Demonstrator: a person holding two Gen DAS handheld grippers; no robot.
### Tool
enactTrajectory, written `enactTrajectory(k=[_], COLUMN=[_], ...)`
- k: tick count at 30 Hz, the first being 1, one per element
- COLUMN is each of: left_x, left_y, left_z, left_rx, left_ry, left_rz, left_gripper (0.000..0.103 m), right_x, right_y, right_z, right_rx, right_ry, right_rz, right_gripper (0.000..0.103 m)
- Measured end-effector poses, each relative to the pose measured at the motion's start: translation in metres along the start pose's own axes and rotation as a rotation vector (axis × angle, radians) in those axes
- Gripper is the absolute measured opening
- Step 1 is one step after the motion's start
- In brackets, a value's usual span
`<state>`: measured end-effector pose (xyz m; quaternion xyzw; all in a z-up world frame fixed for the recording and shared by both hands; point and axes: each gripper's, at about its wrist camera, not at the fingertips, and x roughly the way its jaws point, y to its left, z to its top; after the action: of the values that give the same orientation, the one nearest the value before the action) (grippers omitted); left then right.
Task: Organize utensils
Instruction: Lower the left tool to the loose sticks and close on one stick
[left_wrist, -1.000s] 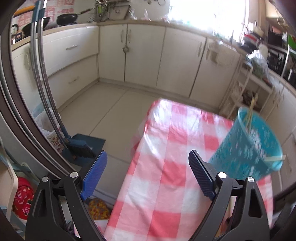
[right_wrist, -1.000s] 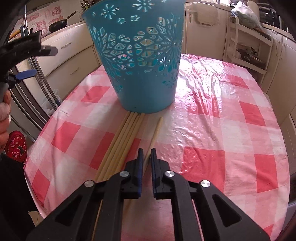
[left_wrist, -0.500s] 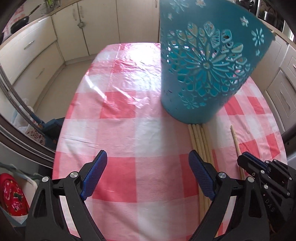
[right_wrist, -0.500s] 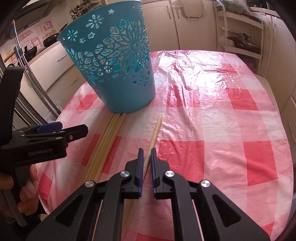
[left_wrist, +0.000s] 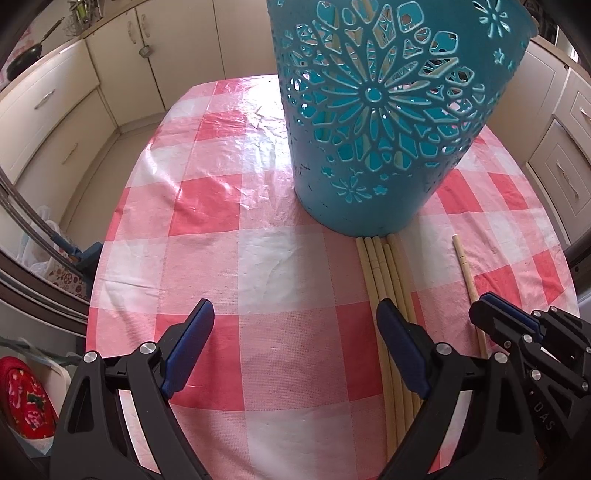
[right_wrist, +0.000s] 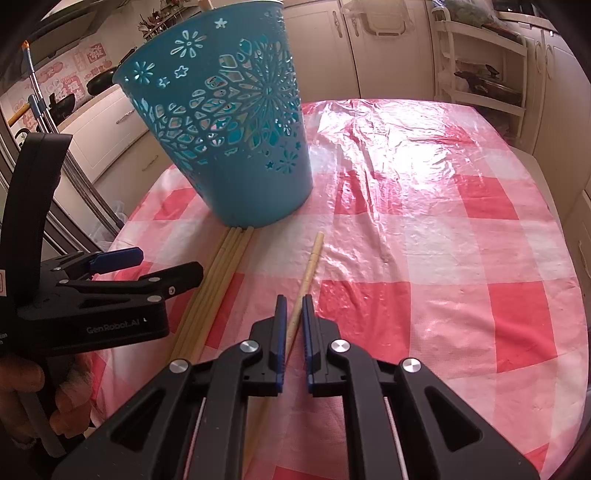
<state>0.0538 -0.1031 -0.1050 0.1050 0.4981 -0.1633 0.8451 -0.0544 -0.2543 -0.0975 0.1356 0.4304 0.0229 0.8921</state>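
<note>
A teal cut-out basket (left_wrist: 369, 110) (right_wrist: 229, 147) stands on the pink checked tablecloth (left_wrist: 258, 258), with pale sticks showing through its holes. A bundle of several wooden chopsticks (left_wrist: 376, 266) (right_wrist: 221, 266) lies flat with its tips against the basket's base. A single chopstick (left_wrist: 466, 269) (right_wrist: 312, 258) lies apart to the right. My right gripper (right_wrist: 291, 306) (left_wrist: 491, 306) is shut on that single chopstick, low at the table. My left gripper (left_wrist: 295, 339) (right_wrist: 170, 263) hangs open over the cloth, its right finger above the bundle, nothing between its pads.
Cream kitchen cabinets (left_wrist: 55, 110) surround the table. A white shelf rack (right_wrist: 480, 85) stands beyond the far right corner. A hand (right_wrist: 44, 398) holds the left gripper's handle at the table's left edge. Bags and a red patterned item (left_wrist: 26, 398) sit on the floor to the left.
My left gripper swung from facing the kitchen floor and table end to pointing down over the table beside the bundle. The right gripper stayed at the single chopstick, rolling slightly.
</note>
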Motion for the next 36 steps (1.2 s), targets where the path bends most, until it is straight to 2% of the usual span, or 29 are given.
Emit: enactTrajectory(k=[16,18,23,29,36], left_x=[0.004,0.007,0.007,0.004,0.001], left_y=[-0.006,-0.006,-0.001,-0.006,-0.012], left_z=[0.001,-0.001,-0.001,-0.001,-0.003], left_rx=[0.017,0.024,0.002,0.033,0.052], left_ry=[-0.005,0.012,0.014,-0.003,-0.009], left_rz=[0.004,0.024,0.017,-0.005,-0.018], left_gripper=[0.086,0.086,0.085,0.070,0.062], right_x=[0.000,0.000,0.001,0.001,0.002], right_y=[0.000,0.000,0.000,0.000,0.001], right_z=[0.000,0.000,0.001,0.001,0.001], right_rx=[0.000,0.000,0.001,0.001,-0.006], right_ry=[-0.002,-0.001,-0.001,-0.004,-0.009], right_rz=[0.001,0.001,0.003,0.002,-0.004], right_gripper=[0.009,0.009,0.009,0.009,0.009])
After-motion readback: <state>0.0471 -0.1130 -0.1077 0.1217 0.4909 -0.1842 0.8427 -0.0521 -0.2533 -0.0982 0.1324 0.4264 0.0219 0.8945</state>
